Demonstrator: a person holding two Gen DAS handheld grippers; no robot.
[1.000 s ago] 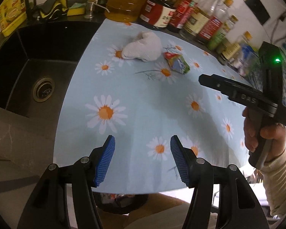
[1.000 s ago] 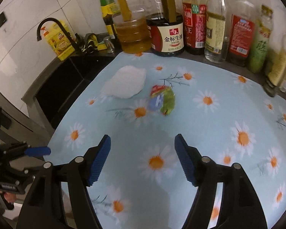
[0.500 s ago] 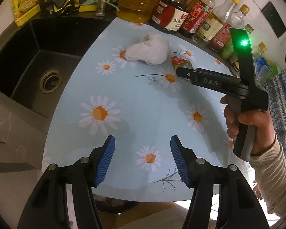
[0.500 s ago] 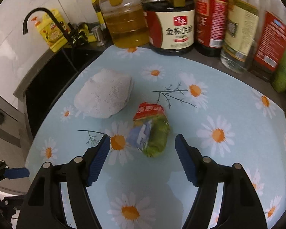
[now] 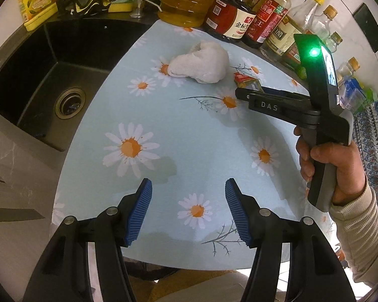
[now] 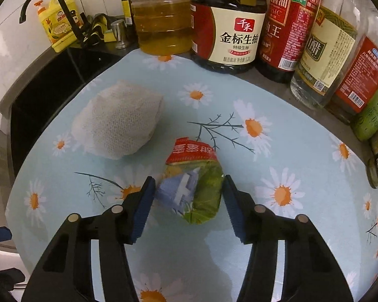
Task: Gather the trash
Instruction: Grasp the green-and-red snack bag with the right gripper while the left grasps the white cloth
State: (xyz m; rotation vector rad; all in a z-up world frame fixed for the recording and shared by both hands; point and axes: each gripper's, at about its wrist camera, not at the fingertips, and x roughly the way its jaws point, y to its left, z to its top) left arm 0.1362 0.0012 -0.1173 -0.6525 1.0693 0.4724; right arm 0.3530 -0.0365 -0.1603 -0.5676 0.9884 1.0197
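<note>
Crumpled wrapper: red, green and blue foil snack packet (image 6: 192,185), lying on my pale blue daisy-print mat (image 6: 284,239), just in front of the white crumpled paper towel wad (image 6: 118,120).
Key relation: packet sits between the blue ribbed pads of my right gripper (image 6: 187,196); red end points away toward the bottles, green end toward me. Long axis runs roughly along the fingers, so the pads meet its two long sides.
Right jaws: closing. Right pad looks at the green edge, left pad just beside the blue edge; firm pinch not shown, so I call it not yet clamped.
Left gripper (image 5: 187,211): pads apart, nothing between them, hanging over the near edge of the mat, well apart from both pieces of trash.
Nearer hand: right, clearly. From the left view its fingers reach the packet (image 5: 247,79) beside the towel wad (image 5: 201,63).
Black sink (image 5: 50,80): left of the mat, not involved.
Versus a second ago: packet was well ahead of my right pads and pads were wider; now it is framed between them, bottles loom larger. Left gripper's spacing unchanged, its view a bit tilted.
Judgement: next is finishing the squeeze; foil is springy and may slip forward.
</note>
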